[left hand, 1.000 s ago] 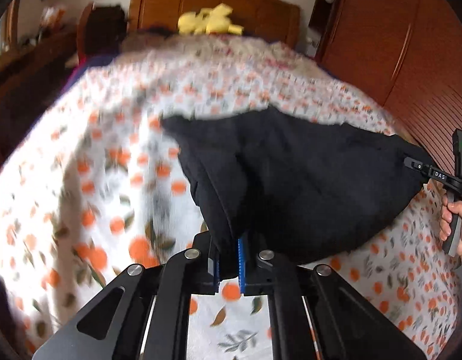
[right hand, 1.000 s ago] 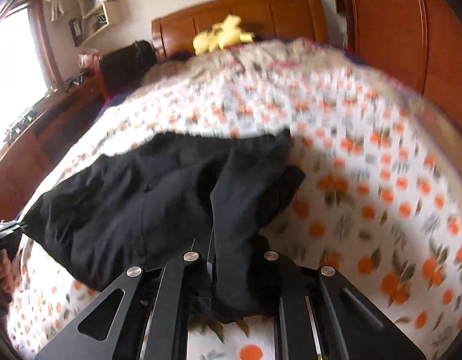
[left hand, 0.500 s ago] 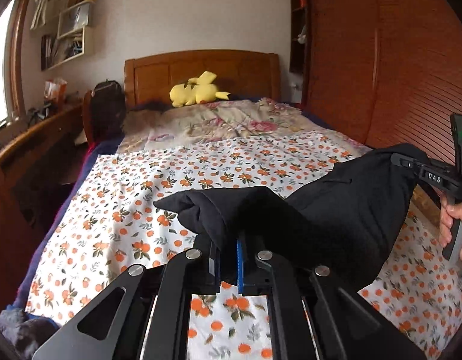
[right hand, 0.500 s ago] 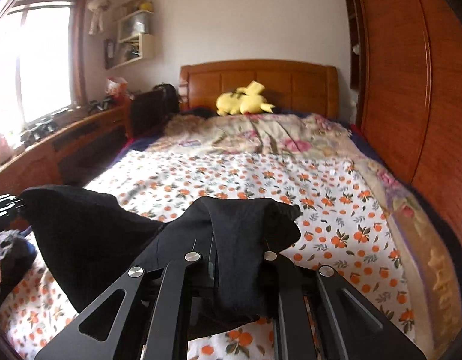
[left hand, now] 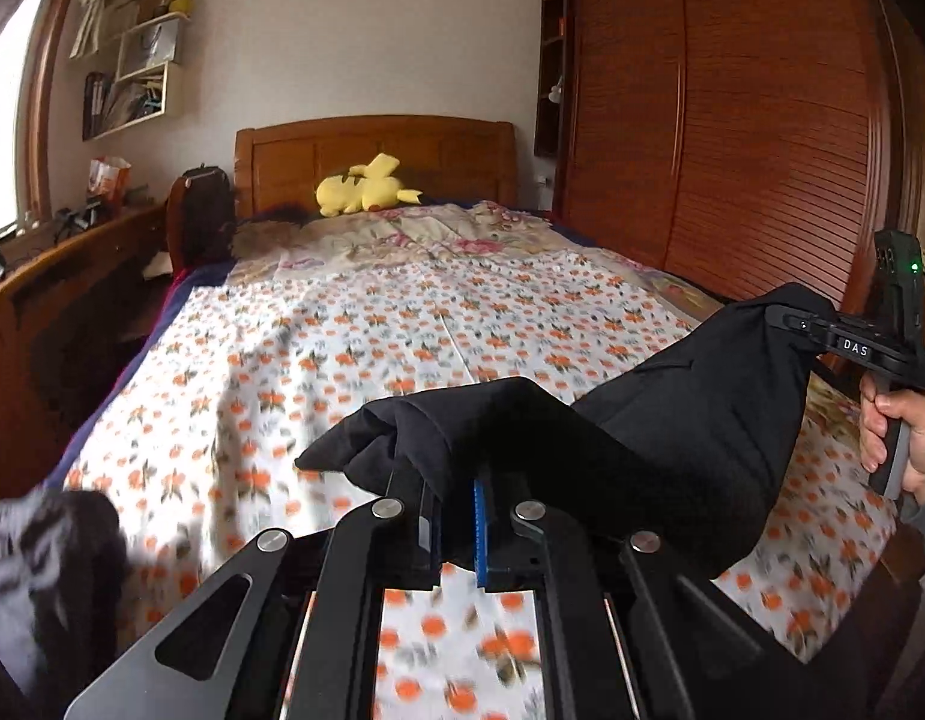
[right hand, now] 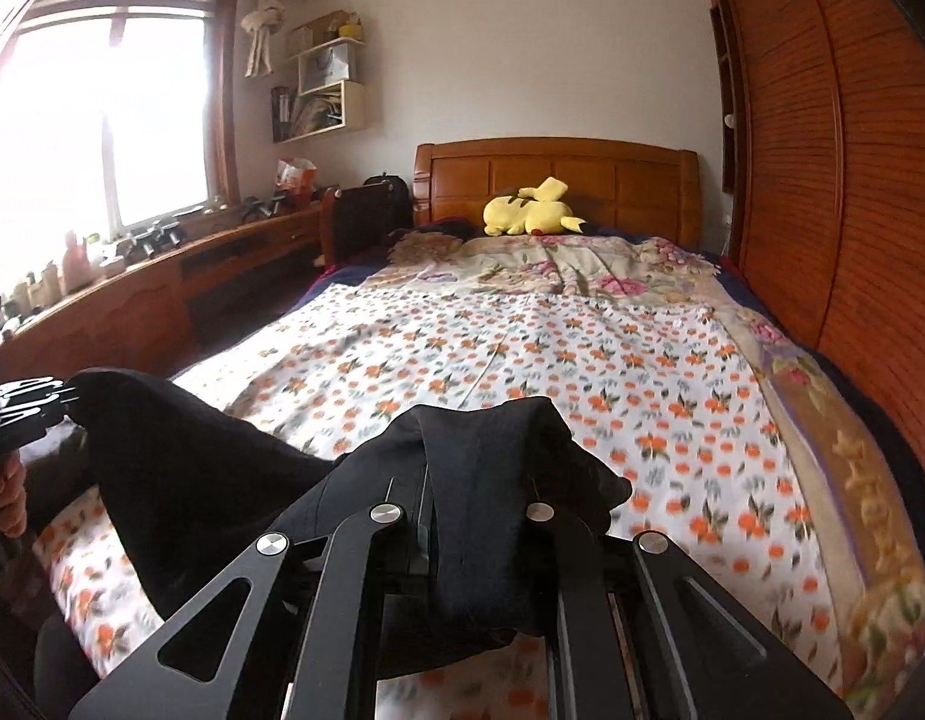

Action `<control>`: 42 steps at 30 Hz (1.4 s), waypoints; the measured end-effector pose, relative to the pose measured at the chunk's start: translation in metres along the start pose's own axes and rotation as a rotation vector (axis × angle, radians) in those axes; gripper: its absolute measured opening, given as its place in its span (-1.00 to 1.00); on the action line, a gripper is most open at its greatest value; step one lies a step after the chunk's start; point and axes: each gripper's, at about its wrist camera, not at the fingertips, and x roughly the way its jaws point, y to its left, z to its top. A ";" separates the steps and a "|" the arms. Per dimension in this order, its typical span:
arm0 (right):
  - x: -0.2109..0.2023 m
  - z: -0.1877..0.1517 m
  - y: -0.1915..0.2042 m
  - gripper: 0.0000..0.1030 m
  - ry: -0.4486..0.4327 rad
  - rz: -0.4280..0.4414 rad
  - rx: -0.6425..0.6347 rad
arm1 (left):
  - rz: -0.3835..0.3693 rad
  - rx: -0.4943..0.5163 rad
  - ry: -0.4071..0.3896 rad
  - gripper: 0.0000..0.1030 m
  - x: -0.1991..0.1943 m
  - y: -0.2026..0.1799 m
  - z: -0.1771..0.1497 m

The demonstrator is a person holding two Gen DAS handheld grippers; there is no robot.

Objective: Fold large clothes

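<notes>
Two tongs share one black garment (left hand: 672,438) above a bed (left hand: 402,324) spread with an orange-flowered sheet. Left tongs (left hand: 459,516) are nearly shut, their blue pads pinching a bunched corner of the cloth right at the tips; right tongs (right hand: 474,516) are likewise clamped narrow on the other corner, which drapes over and hides the fingertips. Between them the garment hangs in a sagging span, lifted off the sheet. Beyond the tongs the sheet gives way to a floral quilt (right hand: 552,264), then a yellow plush toy (right hand: 531,216) against the wooden headboard (right hand: 582,171). Right of the tongs runs a slatted wooden wardrobe (left hand: 762,150); left, a long wooden tabletop (right hand: 162,258) under a bright window (right hand: 102,120) with wall shelves (right hand: 324,90).
</notes>
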 end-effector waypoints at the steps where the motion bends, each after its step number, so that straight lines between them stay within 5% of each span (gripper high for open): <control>1: -0.006 -0.006 0.002 -0.84 0.003 0.004 0.002 | 0.002 -0.002 0.004 -0.87 -0.006 -0.001 -0.009; 8: -0.041 -0.078 0.005 -0.83 0.072 0.032 0.037 | 0.002 -0.026 0.035 -0.86 -0.042 -0.006 -0.071; 19: -0.049 -0.169 -0.001 -0.73 0.222 -0.026 0.105 | 0.050 -0.081 0.173 -0.84 -0.030 0.013 -0.162; 27: -0.068 -0.180 -0.010 0.07 0.226 -0.098 0.090 | 0.064 -0.094 0.242 -0.80 -0.019 0.024 -0.175; 31: -0.086 -0.167 -0.015 0.08 0.193 -0.130 0.077 | 0.075 -0.075 0.247 -0.79 -0.019 0.023 -0.178; 35: -0.074 -0.147 -0.005 -0.44 0.205 -0.100 0.028 | 0.071 -0.076 0.240 -0.79 -0.019 0.023 -0.177; 42: -0.022 -0.127 0.024 -0.44 0.224 -0.038 -0.014 | 0.064 -0.095 0.239 -0.78 -0.017 0.026 -0.185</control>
